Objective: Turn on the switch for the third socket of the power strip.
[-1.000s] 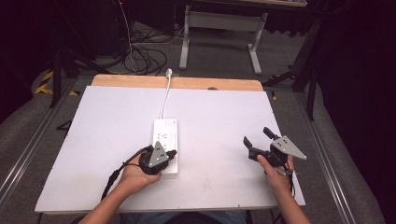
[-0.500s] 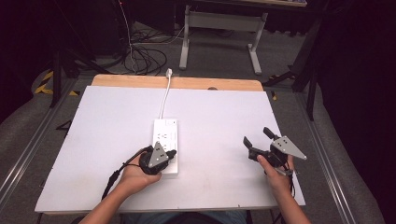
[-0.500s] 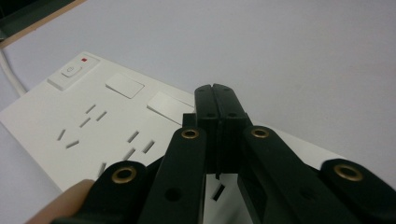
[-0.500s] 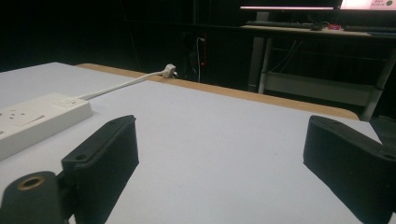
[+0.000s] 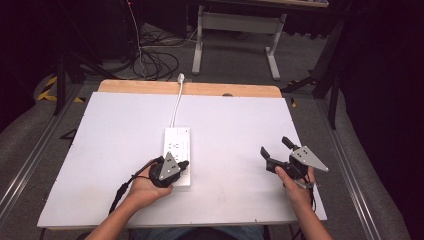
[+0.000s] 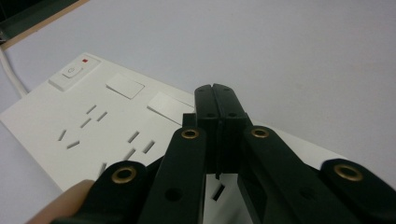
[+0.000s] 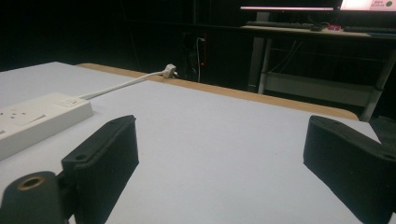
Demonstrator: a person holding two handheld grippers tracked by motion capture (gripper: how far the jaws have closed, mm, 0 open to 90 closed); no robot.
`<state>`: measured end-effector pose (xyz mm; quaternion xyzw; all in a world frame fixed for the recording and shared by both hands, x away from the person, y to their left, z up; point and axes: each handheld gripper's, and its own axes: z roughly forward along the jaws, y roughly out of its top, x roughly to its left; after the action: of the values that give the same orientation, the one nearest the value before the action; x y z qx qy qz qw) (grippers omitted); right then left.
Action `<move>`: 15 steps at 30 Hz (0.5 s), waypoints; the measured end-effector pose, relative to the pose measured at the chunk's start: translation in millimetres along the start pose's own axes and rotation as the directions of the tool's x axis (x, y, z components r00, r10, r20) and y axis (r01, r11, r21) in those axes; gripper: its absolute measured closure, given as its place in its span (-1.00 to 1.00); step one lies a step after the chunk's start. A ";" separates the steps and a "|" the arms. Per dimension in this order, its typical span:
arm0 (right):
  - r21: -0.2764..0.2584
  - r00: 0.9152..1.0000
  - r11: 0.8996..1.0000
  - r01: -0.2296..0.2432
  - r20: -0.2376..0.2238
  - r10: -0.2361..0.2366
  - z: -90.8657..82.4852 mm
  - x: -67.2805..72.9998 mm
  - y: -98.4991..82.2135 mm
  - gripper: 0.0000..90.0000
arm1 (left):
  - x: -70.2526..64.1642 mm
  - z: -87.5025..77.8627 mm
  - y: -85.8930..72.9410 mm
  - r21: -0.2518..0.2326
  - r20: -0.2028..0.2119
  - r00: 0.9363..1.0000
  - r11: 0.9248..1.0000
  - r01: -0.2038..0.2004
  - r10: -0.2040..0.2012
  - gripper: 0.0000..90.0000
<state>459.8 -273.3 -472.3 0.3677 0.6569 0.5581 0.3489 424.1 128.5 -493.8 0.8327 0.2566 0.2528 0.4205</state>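
Both tongs show from above: the left tongs [image 5: 183, 164] rest over the near end of the white power strip [image 5: 177, 145] on the white worktop [image 5: 235, 125], while the right tongs [image 5: 275, 146] hover spread, well apart to the right. Left gripper view: jaws pressed together, empty, above the strip's sockets. Right gripper view: jaws wide apart over bare worktop, its cord's plug [image 7: 170, 70] at the far edge.

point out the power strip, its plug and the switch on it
power strip [image 5: 179, 142]: high view, bare top face near the cord end
plug [image 7: 170, 70]: right gripper view, white plug body
switch [image 6: 72, 73]: left gripper view, middle of the button
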 end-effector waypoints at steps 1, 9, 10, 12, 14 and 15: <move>0.000 1.000 1.000 0.001 0.001 -0.001 -0.2 0.1 0.2 -0.76 | -0.1 0.0 0.0 0.000 -0.001 1.000 1.000 0.000 0.000 1.00; -0.001 1.000 1.000 0.002 0.001 -0.002 -0.3 0.3 0.5 -0.76 | 1.0 -0.4 0.0 0.001 0.002 1.000 1.000 0.008 -0.008 1.00; -0.001 1.000 1.000 0.002 0.001 -0.002 -0.2 0.2 0.5 -0.76 | 1.2 -0.5 0.0 0.001 0.000 1.000 1.000 0.008 -0.008 0.99; -0.001 1.000 1.000 0.001 0.000 -0.001 -0.1 0.1 0.5 -0.76 | 1.2 -0.7 0.1 0.002 -0.004 1.000 1.000 0.009 -0.009 0.97; 0.000 1.000 1.000 0.002 0.000 -0.002 -0.1 0.2 0.5 -0.76 | 2.0 -1.3 -0.1 0.001 -0.001 1.000 1.000 0.022 -0.022 0.95; 0.000 1.000 1.000 0.002 0.000 -0.002 -0.1 0.2 0.5 -0.76 | 2.5 -1.5 -0.3 0.001 -0.002 1.000 1.000 0.025 -0.025 0.95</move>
<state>459.7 -273.1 -471.9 0.3671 0.6571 0.5579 0.3495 424.9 131.1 -492.8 0.8293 0.2674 0.2482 0.4232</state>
